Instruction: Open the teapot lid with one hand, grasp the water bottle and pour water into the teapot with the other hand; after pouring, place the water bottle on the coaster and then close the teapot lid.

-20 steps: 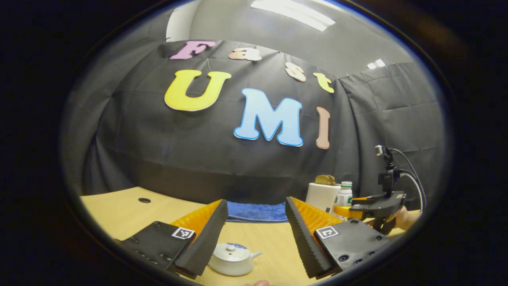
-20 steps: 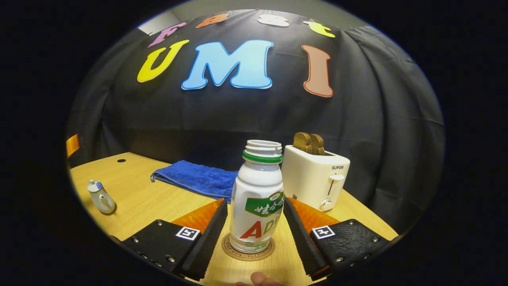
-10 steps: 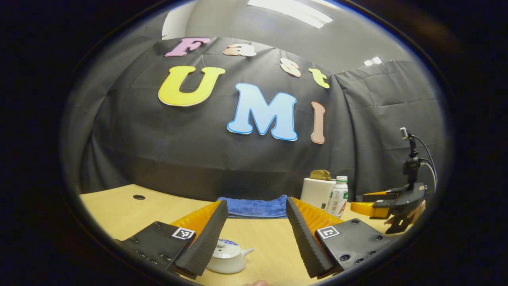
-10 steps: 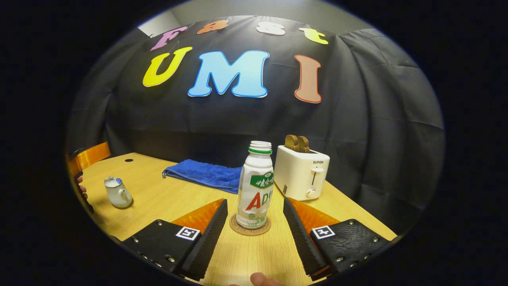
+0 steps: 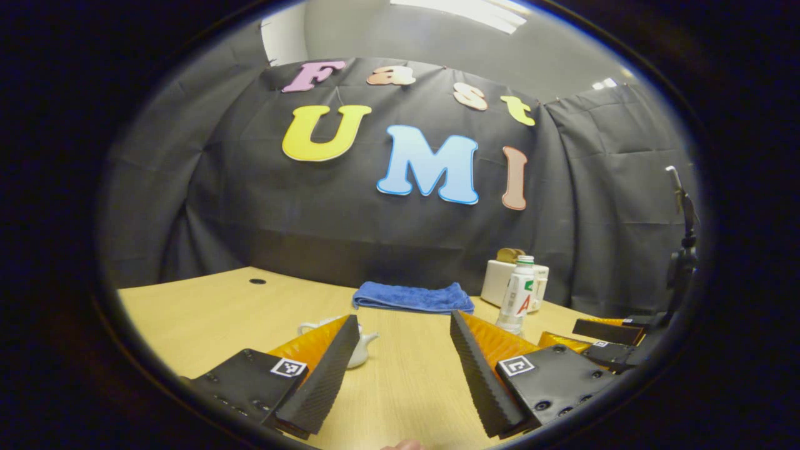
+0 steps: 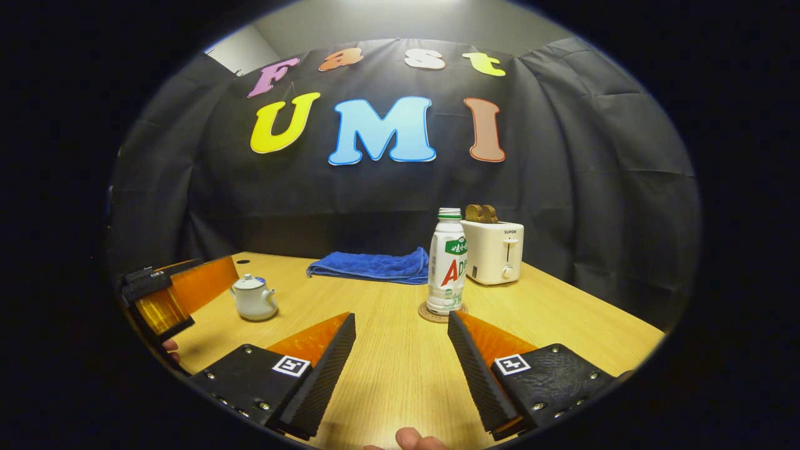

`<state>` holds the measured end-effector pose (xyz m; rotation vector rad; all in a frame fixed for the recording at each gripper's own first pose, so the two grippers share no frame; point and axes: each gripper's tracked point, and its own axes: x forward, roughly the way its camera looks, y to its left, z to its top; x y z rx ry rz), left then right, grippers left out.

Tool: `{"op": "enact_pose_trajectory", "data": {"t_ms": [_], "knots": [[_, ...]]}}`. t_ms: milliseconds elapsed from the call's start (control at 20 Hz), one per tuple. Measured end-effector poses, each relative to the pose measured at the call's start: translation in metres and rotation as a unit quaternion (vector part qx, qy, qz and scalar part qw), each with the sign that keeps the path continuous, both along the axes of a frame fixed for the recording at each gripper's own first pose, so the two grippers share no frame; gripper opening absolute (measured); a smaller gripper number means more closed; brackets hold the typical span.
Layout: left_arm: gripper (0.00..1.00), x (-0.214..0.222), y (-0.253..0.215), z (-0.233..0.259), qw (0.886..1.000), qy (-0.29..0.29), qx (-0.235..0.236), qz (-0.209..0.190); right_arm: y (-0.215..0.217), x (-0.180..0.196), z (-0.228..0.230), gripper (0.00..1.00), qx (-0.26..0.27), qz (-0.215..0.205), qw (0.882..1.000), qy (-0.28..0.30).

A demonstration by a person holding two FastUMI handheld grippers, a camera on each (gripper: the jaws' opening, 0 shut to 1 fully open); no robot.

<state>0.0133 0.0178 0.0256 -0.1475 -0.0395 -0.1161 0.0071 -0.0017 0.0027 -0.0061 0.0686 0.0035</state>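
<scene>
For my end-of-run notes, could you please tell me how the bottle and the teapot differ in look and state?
The bottle is tall and slim; the teapot is low and round, with a spout. The bottle stands on a coaster, while the teapot sits straight on the table. The bottle's mouth is uncapped, but the teapot has its lid on. Both are mostly white, upright, and clear of either gripper.

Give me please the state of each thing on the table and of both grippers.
Teapot: upright, lid on.
Water bottle: upright on the coaster, uncapped.
Towel: folded, lying flat.
Toaster: toast sticking up.
Left gripper: open, empty.
Right gripper: open, empty.
</scene>
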Motion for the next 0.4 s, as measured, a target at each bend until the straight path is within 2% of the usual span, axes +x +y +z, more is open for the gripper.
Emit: {"op": "enact_pose_trajectory", "data": {"t_ms": [150, 200, 300, 400], "knots": [[0.99, -0.013, -0.006, -0.018, 1.0, 0.014, -0.001, 0.013, 0.01, -0.01, -0.02, 0.92, 0.018, 0.007, 1.0, 0.022], [0.99, -0.015, -0.009, -0.027, 0.999, 0.026, 0.005, 0.017, 0.01, -0.015, -0.012, 0.95, 0.015, 0.006, 1.0, 0.008], [0.99, -0.019, -0.007, -0.019, 0.999, 0.013, 0.022, 0.037, 0.003, -0.02, -0.004, 0.95, 0.011, -0.013, 1.0, -0.014], [0.99, -0.017, -0.014, -0.023, 0.997, 0.016, 0.058, 0.045, 0.003, -0.022, -0.003, 0.95, 0.0, -0.027, 0.999, -0.031]]}}
